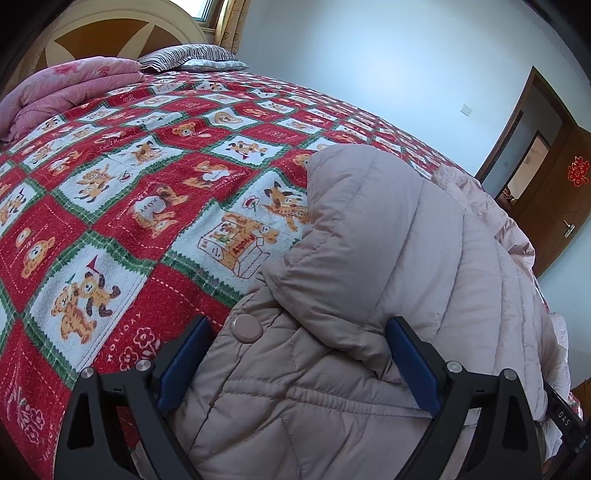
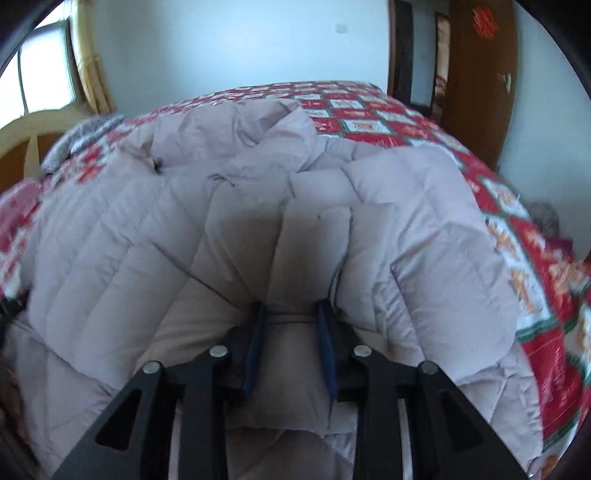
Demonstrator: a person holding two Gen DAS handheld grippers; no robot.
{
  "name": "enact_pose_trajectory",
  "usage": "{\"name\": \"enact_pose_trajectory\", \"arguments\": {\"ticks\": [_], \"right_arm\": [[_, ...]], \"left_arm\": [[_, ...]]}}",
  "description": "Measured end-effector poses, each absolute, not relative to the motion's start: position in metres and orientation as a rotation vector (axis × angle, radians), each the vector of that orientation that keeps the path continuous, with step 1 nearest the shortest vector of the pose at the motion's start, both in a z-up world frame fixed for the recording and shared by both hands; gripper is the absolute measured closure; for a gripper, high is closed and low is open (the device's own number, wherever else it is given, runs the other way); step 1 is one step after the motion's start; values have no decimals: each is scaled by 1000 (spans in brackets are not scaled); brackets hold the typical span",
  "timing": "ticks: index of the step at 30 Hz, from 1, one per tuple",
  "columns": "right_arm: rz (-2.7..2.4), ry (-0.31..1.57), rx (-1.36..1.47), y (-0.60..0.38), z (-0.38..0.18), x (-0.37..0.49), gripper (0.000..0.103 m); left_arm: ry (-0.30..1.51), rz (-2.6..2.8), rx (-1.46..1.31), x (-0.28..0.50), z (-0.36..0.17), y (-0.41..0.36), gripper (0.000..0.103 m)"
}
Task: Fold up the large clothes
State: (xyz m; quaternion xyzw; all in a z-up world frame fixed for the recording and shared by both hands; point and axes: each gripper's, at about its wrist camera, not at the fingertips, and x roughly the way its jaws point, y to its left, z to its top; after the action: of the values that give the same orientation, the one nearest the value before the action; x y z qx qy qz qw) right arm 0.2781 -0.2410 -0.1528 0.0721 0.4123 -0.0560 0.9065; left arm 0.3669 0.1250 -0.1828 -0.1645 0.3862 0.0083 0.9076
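A pale pink quilted puffer jacket [image 1: 388, 240] lies bunched on a bed covered by a red checked bear-print blanket [image 1: 129, 166]. My left gripper [image 1: 299, 325] stands open and wide over the jacket's near edge. Padded fabric and a round snap button [image 1: 246, 326] sit between its blue pads, and its left pad hangs beside the fabric's edge over the blanket. In the right wrist view the jacket [image 2: 184, 240] fills most of the picture. My right gripper [image 2: 291, 308] has its jaws narrow, pinching a fold of that jacket between the blue pads.
A folded pink quilt [image 1: 74, 85] and a striped pillow [image 1: 192, 57] lie at the head of the bed by the headboard [image 1: 110, 29]. A brown door [image 1: 554, 192] stands open past the bed's far right. Bare blanket [image 2: 369, 110] stretches beyond the jacket.
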Motion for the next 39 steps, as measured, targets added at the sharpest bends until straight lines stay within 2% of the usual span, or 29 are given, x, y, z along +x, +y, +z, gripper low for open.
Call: {"name": "enact_pose_trajectory", "arguments": {"ticks": [4, 7, 8, 9, 13, 17, 23, 25, 26, 27, 28, 29, 30, 32, 35, 39], "right_arm": [[-84, 880, 140, -236, -144, 284, 64], [0, 826, 250, -249, -116, 289, 37], [2, 791, 272, -252, -107, 294, 23], [-7, 746, 294, -259, -96, 301, 16], [-5, 736, 380, -280, -88, 350, 16], [-2, 804, 480, -298, -112, 395, 25], [33, 905, 392, -278, -143, 430, 27], [81, 888, 324, -267, -142, 433, 50], [126, 901, 283, -260, -142, 436, 81], [134, 917, 245, -254, -142, 438, 87], [131, 912, 221, -251, -140, 439, 89], [136, 896, 214, -250, -137, 439, 91], [143, 864, 226, -251, -130, 438, 92], [158, 799, 293, -258, -118, 437, 92], [224, 697, 470, -272, -100, 433, 92], [242, 653, 478, -271, -77, 424, 93]], "left_arm": [[799, 14, -336, 365, -180, 125, 8], [797, -35, -283, 361, -164, 120, 8], [783, -51, -250, 361, -157, 115, 8], [751, -71, -203, 361, -144, 108, 8], [679, -194, -153, 391, -94, 77, 8], [798, -315, -193, 466, -88, 44, 7], [1041, -365, -388, 551, -145, 17, 8], [1051, -417, -397, 557, -153, 4, 8], [1045, -477, -401, 558, -153, -4, 10], [1039, -541, -416, 556, -152, -10, 31], [1045, -585, -420, 557, -151, -18, 43], [1056, -588, -415, 559, -151, -22, 61], [1065, -585, -423, 563, -149, -24, 72], [1062, -618, -534, 573, -143, -20, 83], [1038, -661, -726, 584, -126, -6, 84], [1021, -677, -768, 578, -98, 2, 84]]}}
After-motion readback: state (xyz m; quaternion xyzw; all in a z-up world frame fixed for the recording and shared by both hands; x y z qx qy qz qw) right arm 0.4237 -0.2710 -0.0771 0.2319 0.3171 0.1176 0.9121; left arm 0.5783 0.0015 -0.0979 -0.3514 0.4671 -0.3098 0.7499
